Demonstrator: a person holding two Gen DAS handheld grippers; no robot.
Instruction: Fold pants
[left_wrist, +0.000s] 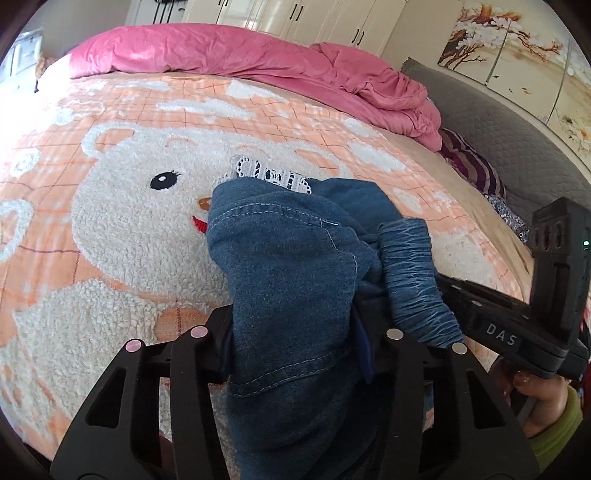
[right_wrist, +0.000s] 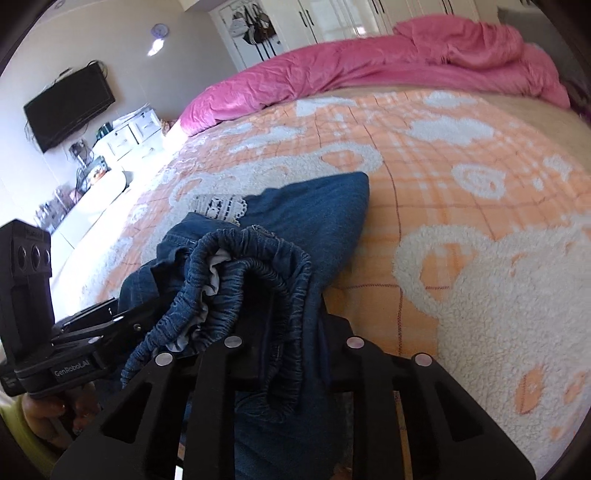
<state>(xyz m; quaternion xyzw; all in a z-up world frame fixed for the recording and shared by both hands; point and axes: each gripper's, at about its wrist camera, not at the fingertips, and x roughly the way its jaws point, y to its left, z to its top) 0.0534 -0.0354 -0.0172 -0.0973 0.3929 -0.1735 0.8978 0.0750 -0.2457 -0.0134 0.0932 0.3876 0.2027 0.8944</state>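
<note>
The dark blue denim pants (left_wrist: 295, 266) with a gathered elastic waistband and white lace trim are lying bunched on the peach bear-patterned bed blanket (left_wrist: 110, 229), both grippers' fingers clamping its cloth.

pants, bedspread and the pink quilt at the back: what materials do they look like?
Pants: blue denim, matte, with visible topstitching, a gathered elastic waistband and white lace trim.
Bedspread: fleecy, sherpa-like pile in the white bear pattern, flatter orange checked ground; probably synthetic.
Quilt: soft, creased pink fabric with a slight sheen; fibre unclear.
</note>
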